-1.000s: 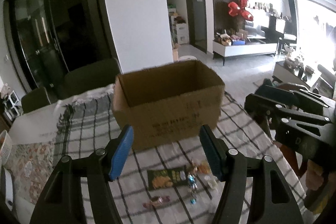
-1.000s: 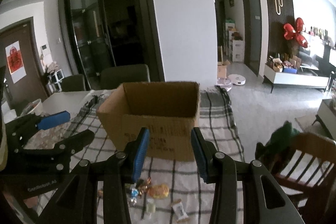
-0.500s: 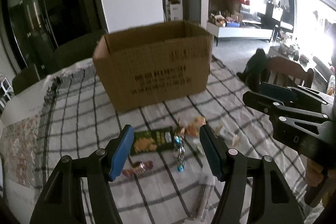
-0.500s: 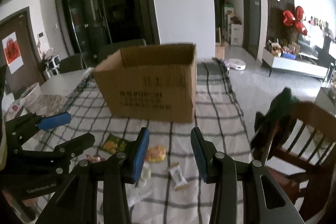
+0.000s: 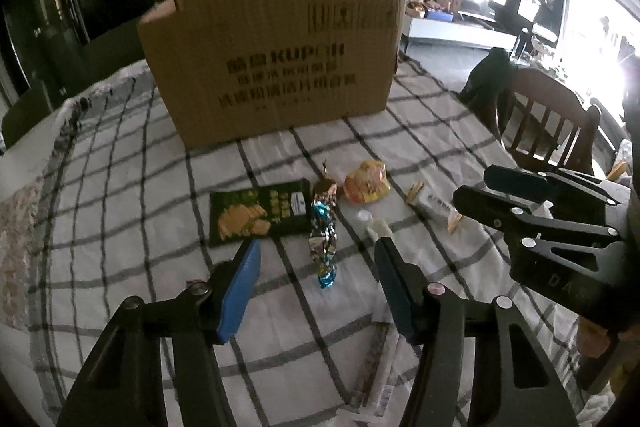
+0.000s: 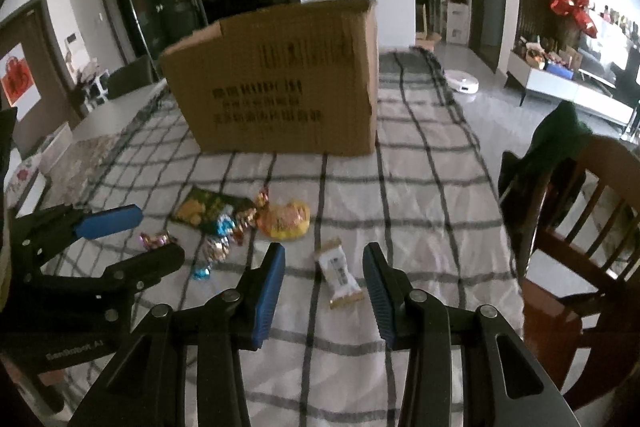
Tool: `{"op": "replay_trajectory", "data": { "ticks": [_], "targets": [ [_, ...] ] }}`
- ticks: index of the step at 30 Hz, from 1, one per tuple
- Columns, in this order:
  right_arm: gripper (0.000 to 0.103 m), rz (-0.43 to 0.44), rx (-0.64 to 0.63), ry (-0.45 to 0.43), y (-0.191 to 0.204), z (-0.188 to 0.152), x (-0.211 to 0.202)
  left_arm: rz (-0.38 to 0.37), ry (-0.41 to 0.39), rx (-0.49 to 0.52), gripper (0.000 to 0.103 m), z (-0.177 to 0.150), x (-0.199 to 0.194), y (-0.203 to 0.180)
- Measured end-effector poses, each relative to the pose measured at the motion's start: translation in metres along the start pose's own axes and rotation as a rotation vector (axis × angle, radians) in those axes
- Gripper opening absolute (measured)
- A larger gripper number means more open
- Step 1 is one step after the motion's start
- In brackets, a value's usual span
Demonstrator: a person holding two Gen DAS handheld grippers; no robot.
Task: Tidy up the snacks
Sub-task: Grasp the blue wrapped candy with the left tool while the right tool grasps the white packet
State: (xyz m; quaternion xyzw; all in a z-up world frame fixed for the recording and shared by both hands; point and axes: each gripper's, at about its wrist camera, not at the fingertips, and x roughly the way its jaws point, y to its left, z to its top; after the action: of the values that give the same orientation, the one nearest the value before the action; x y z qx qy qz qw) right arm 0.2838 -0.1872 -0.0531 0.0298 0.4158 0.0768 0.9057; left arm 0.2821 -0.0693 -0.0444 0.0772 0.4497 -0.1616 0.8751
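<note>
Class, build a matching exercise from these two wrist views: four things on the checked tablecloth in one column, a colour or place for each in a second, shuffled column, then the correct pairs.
Things
1. cardboard box
2. green snack packet
3. orange snack bag
4. white wrapped bar

Descriptions
A. in line between the right gripper's fingers
B. brown, open at the top, behind the snacks
C. dark pack at the left end of the snacks
D. just right of the foil candies

Pairs: 1-B, 2-C, 3-D, 4-A

Right tool [image 6: 324, 259] hovers, apparently open, over white snack packet [image 6: 340, 277] near cardboard box [image 6: 280, 87].
</note>
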Motion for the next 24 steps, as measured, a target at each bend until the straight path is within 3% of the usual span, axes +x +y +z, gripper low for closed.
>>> {"op": "replay_trajectory", "data": {
  "ticks": [17,24],
  "targets": [
    [0.028,0.019,0.003,0.099,-0.001,-0.008,0.037,-0.052,0.099,-0.051,0.044,0.0,0.044,0.007],
    [0.026,0.011,0.001,0.108,-0.003,-0.006,0.045,-0.068,0.125,-0.063,0.038,0.002,0.056,0.008]
  ]
}}
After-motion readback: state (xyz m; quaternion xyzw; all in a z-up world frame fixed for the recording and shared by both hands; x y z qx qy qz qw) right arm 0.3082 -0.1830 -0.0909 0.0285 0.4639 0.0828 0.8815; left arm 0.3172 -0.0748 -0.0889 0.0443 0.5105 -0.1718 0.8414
